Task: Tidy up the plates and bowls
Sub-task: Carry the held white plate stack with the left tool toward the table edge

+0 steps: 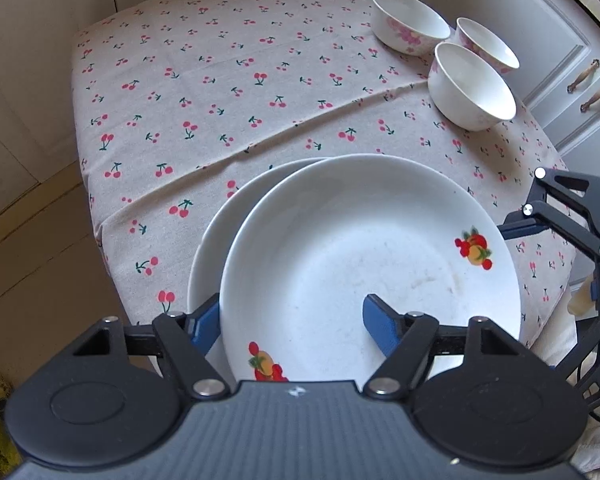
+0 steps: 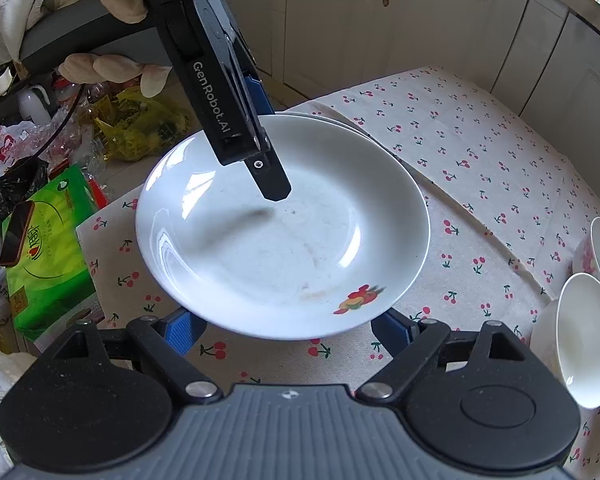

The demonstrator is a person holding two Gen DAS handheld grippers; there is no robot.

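The left gripper (image 1: 292, 320) pinches the top plate's (image 1: 364, 264) near rim, one finger inside, one beneath. The right gripper (image 2: 288, 330) gapes wide under the opposite rim, holding nothing. Glazed china looks slick, stiff and breakable; I'd grip rims only.

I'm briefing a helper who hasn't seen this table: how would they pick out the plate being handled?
On the cherry-print tablecloth, find two white plates at the near edge, away from the three bowls. The top plate, overlapping the plain lower plate, is gripped at its rim by the left tongs; it alone carries fruit decals.
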